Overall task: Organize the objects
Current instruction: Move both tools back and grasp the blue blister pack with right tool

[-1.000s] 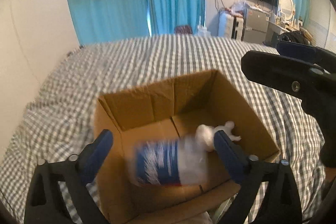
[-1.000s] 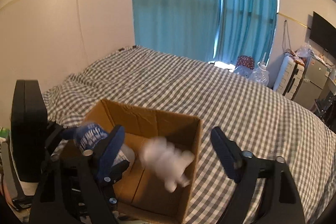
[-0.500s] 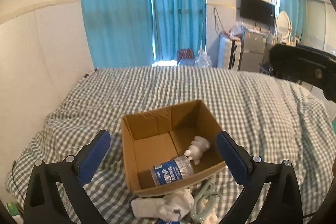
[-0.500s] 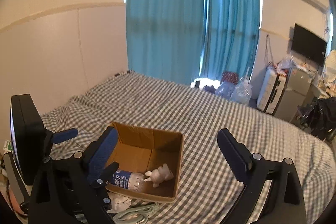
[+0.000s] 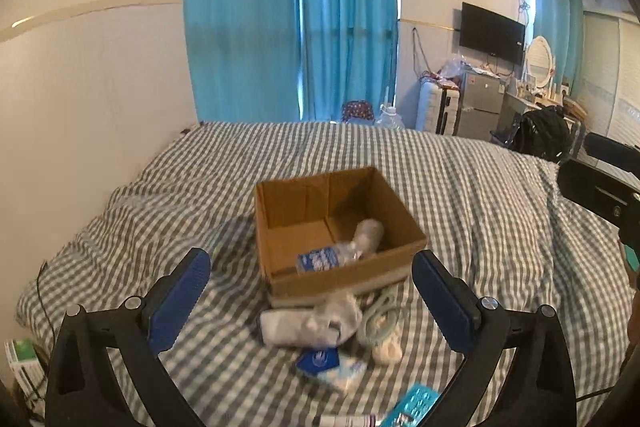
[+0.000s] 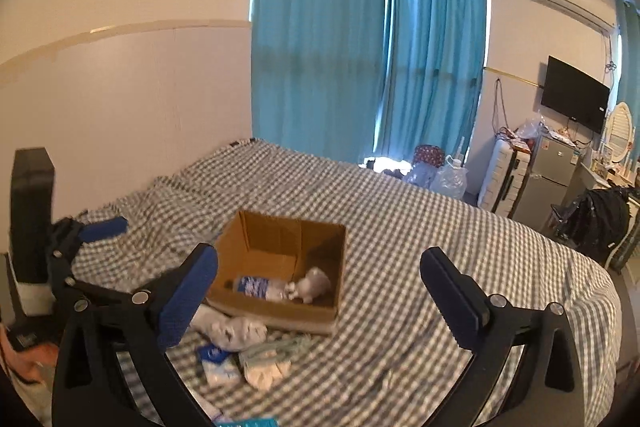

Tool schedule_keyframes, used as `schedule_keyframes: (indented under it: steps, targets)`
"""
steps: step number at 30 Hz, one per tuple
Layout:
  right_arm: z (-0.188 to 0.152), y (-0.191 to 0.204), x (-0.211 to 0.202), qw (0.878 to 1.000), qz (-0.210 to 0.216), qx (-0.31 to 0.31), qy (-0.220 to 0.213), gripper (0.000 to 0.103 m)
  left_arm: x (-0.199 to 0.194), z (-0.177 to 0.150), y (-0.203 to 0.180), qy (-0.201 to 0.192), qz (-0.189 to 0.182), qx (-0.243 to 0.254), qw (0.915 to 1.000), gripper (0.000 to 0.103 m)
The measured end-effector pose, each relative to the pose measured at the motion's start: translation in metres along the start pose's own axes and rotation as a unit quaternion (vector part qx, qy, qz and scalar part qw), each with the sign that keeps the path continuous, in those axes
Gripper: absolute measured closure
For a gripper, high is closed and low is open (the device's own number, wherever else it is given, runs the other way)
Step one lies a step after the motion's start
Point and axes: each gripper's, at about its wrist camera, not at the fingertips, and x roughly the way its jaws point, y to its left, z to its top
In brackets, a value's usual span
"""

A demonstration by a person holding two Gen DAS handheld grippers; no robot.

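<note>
Bedroom: checked bedspread [image 5: 460, 187] under teal curtains [image 5: 288, 19]; cardboard box [image 5: 280, 211] is the landmark.
Left gripper [image 5: 310, 291]: jaws spread wide, holding nothing, hovering in front of the box.
In the box: water bottle [image 5: 326, 259] and small white toy [image 6: 314, 283].
In front of the box: grey sock [image 5: 310, 323], pale green cord [image 5: 380, 319], tissue pack [image 5: 328, 367].
Right gripper [image 6: 318, 291]: wide apart, empty.
Next step, likely: descend squarely over the sock, pinch its bulk, avoid snagging the cord.

Checked bed [image 5: 460, 183] ahead of the grippers: cardboard box [image 5: 400, 233] sits straight ahead, with white sock [image 5: 310, 323], green cable [image 5: 380, 319] and tissue pack [image 5: 330, 367] lying nearer, in front of it.
</note>
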Motion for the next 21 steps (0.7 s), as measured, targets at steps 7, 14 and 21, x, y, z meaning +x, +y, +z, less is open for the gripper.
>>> schedule_keyframes:
  steps: [7, 14, 21]
  targets:
    - [-0.053, 0.011, -0.014, 1.000, 0.005, -0.011, -0.010, 0.001, 0.006, -0.048, -0.008, 0.022, -0.003, -0.025, 0.9994, 0.000]
    - [-0.107, 0.025, 0.002, 1.000, 0.016, -0.013, 0.012, 0.001, 0.021, -0.099, -0.016, 0.047, 0.016, -0.026, 0.9985, 0.000]
    - [-0.169, 0.026, 0.039, 0.997, 0.012, 0.010, 0.078, 0.001, 0.043, -0.135, -0.013, 0.085, 0.024, -0.014, 0.9959, 0.000]
